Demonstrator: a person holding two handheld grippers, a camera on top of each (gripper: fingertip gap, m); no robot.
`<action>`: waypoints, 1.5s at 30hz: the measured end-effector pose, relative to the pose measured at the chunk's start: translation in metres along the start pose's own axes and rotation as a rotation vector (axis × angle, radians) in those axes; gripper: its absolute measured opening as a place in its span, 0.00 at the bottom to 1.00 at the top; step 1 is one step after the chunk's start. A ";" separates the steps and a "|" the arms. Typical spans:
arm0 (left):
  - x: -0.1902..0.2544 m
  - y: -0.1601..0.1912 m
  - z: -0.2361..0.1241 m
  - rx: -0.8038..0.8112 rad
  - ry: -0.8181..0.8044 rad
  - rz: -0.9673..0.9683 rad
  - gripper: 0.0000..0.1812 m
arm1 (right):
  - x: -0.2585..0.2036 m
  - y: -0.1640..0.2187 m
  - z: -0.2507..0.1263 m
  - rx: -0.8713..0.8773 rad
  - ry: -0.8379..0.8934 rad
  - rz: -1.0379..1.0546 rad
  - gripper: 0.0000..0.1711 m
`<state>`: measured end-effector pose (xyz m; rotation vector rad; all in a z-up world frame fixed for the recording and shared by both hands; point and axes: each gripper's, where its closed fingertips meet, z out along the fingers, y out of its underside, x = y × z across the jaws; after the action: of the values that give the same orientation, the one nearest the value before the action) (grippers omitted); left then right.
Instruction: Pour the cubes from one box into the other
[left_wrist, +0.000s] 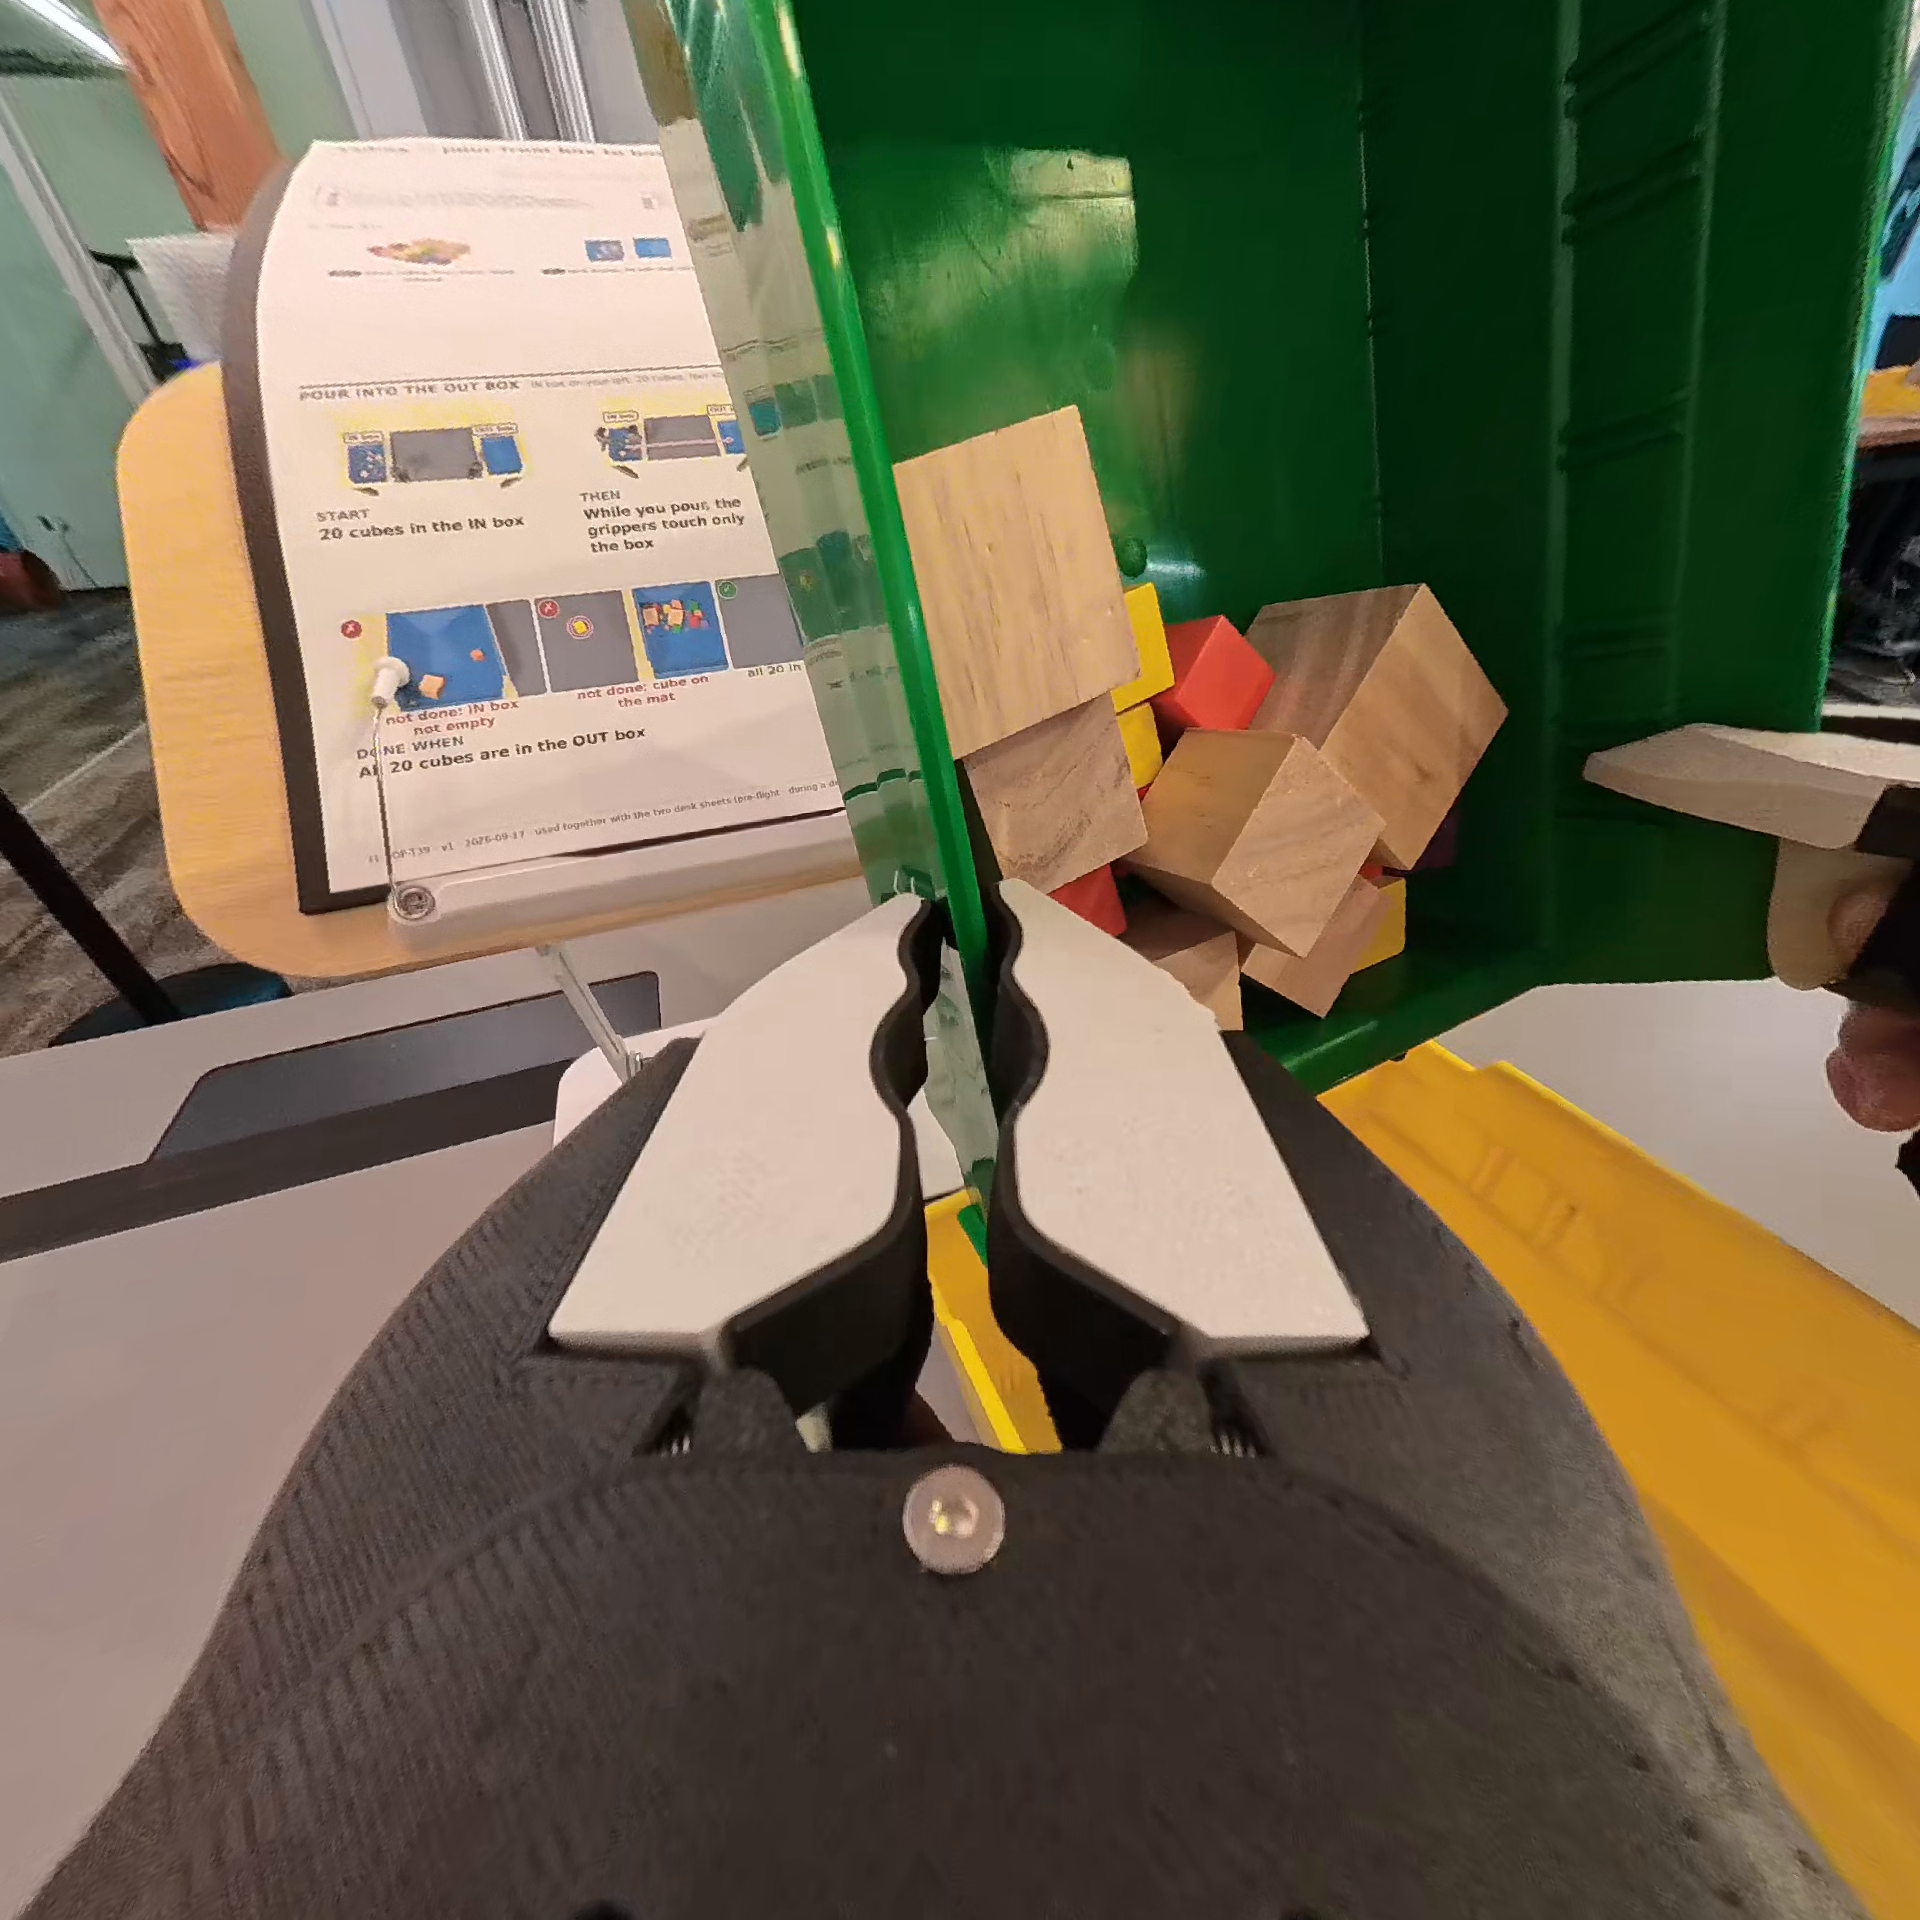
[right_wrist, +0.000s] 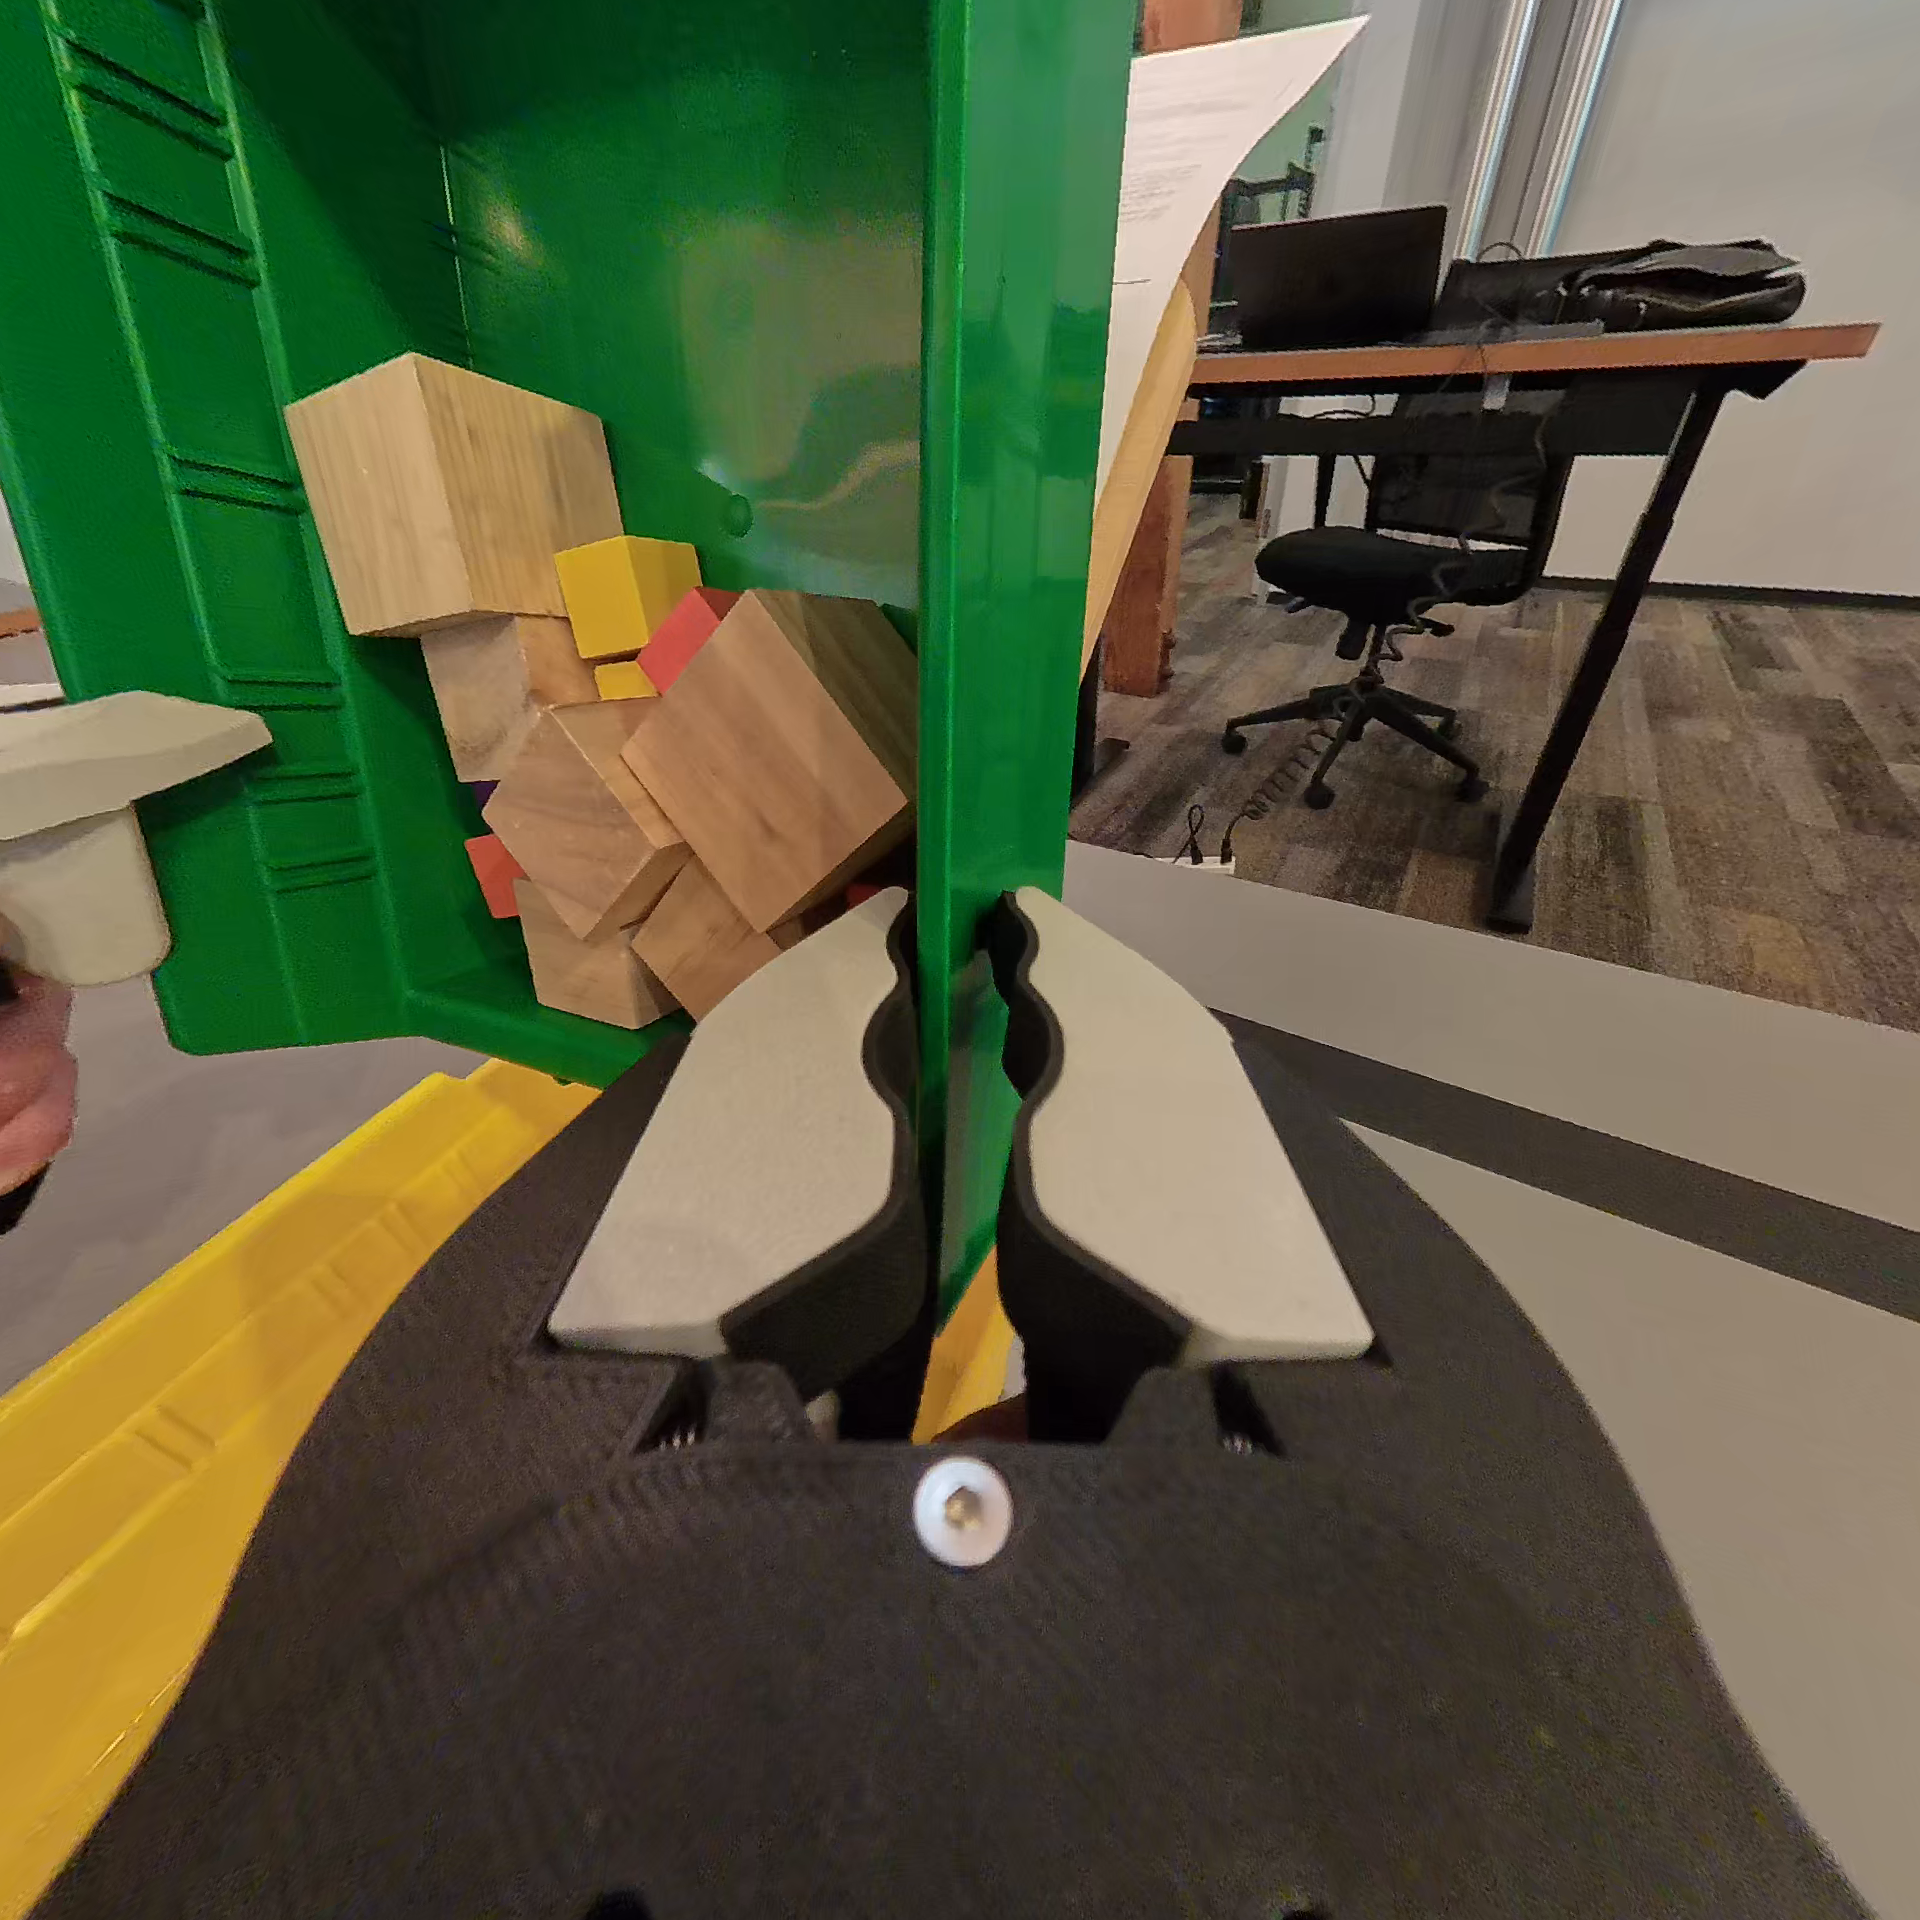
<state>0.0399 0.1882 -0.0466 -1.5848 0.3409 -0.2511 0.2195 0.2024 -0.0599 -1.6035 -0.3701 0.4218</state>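
A green box (left_wrist: 1299, 343) is lifted and tipped steeply over a yellow box (left_wrist: 1621, 1278). My left gripper (left_wrist: 961, 914) is shut on its left wall. My right gripper (right_wrist: 956, 904) is shut on its right wall (right_wrist: 997, 520). Several cubes (left_wrist: 1247, 790), plain wood, red and yellow, are piled against the green box's lower rim. They also show in the right wrist view (right_wrist: 665, 769). The yellow box (right_wrist: 208, 1320) lies just below that rim. The other gripper's finger shows at the far wall in each view.
An instruction sheet (left_wrist: 520, 520) stands on a holder at the back left, on a grey table (left_wrist: 260, 1247) with a dark mat strip. A desk (right_wrist: 1538, 353) and an office chair (right_wrist: 1382, 623) stand off to the right on the floor.
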 end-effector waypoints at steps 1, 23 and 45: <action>0.000 0.002 -0.001 0.014 -0.008 -0.002 0.04 | -0.001 0.001 0.000 0.011 -0.017 -0.005 0.04; 0.010 -0.004 -0.005 0.155 -0.025 0.048 0.05 | 0.004 0.001 -0.007 0.082 -0.068 -0.047 0.03; 0.009 0.000 -0.005 0.213 -0.044 0.044 0.04 | 0.002 -0.001 -0.008 0.160 -0.088 -0.076 0.03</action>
<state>0.0465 0.1806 -0.0468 -1.3691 0.3045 -0.2111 0.2250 0.1969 -0.0589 -1.4137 -0.4514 0.4532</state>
